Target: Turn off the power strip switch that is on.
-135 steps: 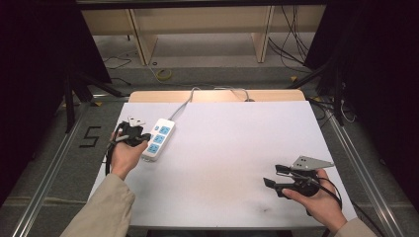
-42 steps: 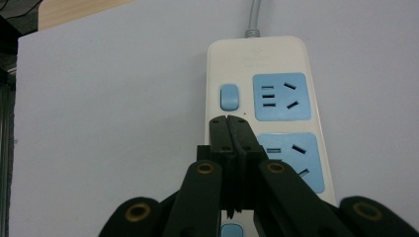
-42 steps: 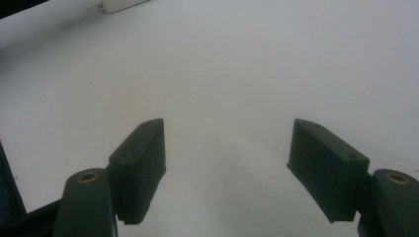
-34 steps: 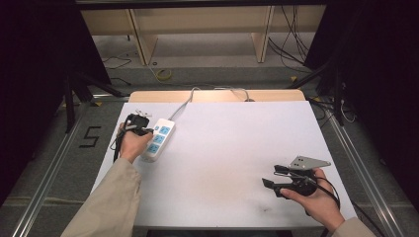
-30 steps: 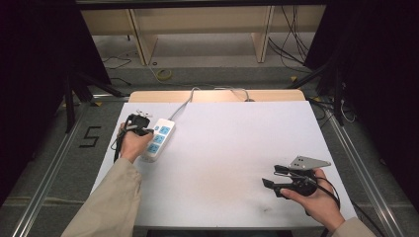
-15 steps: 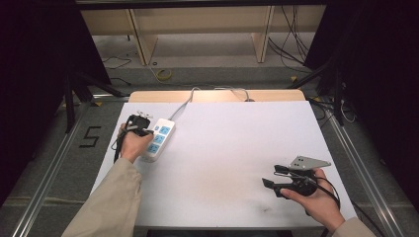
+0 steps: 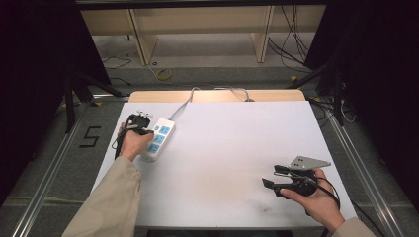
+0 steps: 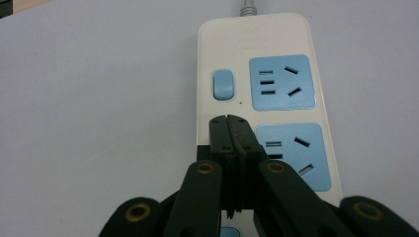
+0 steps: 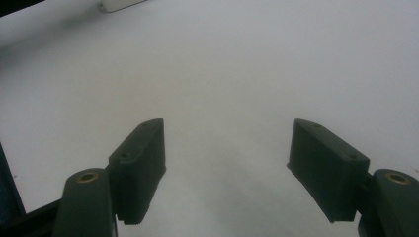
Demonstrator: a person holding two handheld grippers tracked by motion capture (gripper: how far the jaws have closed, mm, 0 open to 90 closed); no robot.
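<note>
A white power strip (image 7: 157,139) with blue sockets lies at the table's left side, its grey cord (image 7: 185,101) running off the back edge. My left gripper (image 7: 138,121) sits at the strip's left side. In the left gripper view the power strip (image 8: 276,39) lies just ahead, and the left gripper (image 8: 230,118) is shut with nothing between its jaws, its tips over the strip's left edge just below the blue switch (image 8: 223,84). I cannot tell whether they touch it. My right gripper (image 7: 271,176) rests near the front right corner, open over bare table; the right gripper (image 9: 227,126) holds nothing.
The white table top (image 7: 237,128) is bordered by a wooden strip (image 7: 217,95) at the back. Metal rails (image 7: 49,163) run along both sides on the floor. Wooden shelf frames (image 7: 197,19) and loose cables (image 7: 291,44) stand behind the table.
Since the earliest frame my left hand has shifted a little farther along the power strip. Over the last second nothing has visibly moved.
</note>
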